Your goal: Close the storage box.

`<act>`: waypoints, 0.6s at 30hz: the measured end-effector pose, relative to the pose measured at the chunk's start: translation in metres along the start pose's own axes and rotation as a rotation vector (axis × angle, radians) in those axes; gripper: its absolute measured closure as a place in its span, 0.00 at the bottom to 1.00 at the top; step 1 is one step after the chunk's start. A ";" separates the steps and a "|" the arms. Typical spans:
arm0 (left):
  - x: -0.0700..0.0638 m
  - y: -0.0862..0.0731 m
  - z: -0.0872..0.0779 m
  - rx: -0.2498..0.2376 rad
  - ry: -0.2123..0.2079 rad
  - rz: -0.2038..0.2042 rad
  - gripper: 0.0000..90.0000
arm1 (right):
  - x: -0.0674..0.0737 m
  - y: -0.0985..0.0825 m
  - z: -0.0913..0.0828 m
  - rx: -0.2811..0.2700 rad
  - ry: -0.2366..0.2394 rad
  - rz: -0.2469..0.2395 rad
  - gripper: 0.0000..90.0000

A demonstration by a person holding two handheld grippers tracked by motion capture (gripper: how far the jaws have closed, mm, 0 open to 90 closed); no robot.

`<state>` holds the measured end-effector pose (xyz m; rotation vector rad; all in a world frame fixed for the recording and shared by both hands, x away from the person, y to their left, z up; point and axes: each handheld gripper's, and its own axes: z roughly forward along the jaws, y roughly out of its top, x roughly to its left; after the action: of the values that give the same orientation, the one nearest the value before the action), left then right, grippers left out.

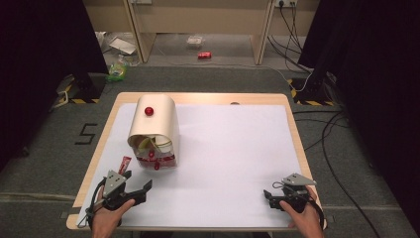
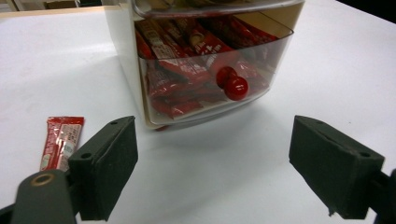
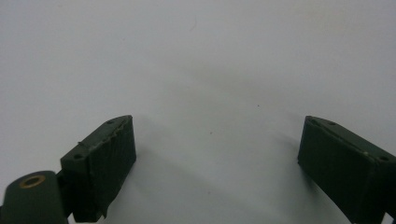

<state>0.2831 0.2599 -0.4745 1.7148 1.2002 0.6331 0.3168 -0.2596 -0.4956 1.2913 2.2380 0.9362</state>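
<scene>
My left gripper (image 2: 212, 172) sits low at the near-left of the desk (image 1: 237, 148), jaws wide apart, holding nothing. It faces the drawer box (image 1: 154, 130), whose clear lower drawer (image 2: 210, 79) with a red knob (image 2: 236, 87) is full of red sachets. One loose sachet (image 2: 60, 140) lies just left. My right gripper (image 3: 217, 172) is spread, over bare white surface.

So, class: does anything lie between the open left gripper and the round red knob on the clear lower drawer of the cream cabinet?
Nothing visible does. Bare white table cover lies between the left gripper and the round red knob. The loose red sachet lies off to the side, outside the jaws.
</scene>
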 end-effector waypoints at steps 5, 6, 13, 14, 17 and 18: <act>-0.005 -0.004 -0.001 0.016 -0.018 0.010 0.17 | 0.000 0.000 0.000 0.000 0.000 0.000 0.13; -0.007 -0.005 -0.001 0.021 -0.025 0.013 0.17 | 0.000 0.000 0.000 0.000 0.000 0.000 0.13; -0.019 -0.014 0.002 0.047 -0.057 0.034 0.17 | 0.000 0.000 0.000 0.000 0.000 0.000 0.13; -0.021 -0.015 0.003 0.049 -0.063 0.035 0.17 | 0.000 0.000 0.000 0.000 0.000 0.000 0.13; -0.026 -0.017 0.004 0.062 -0.077 0.048 0.17 | 0.000 0.000 0.000 0.000 0.000 0.000 0.13; -0.028 -0.018 0.005 0.067 -0.080 0.053 0.17 | 0.000 0.000 0.000 0.000 -0.001 0.000 0.13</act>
<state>0.2679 0.2348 -0.4902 1.8160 1.1343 0.5569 0.3167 -0.2595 -0.4956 1.2917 2.2376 0.9355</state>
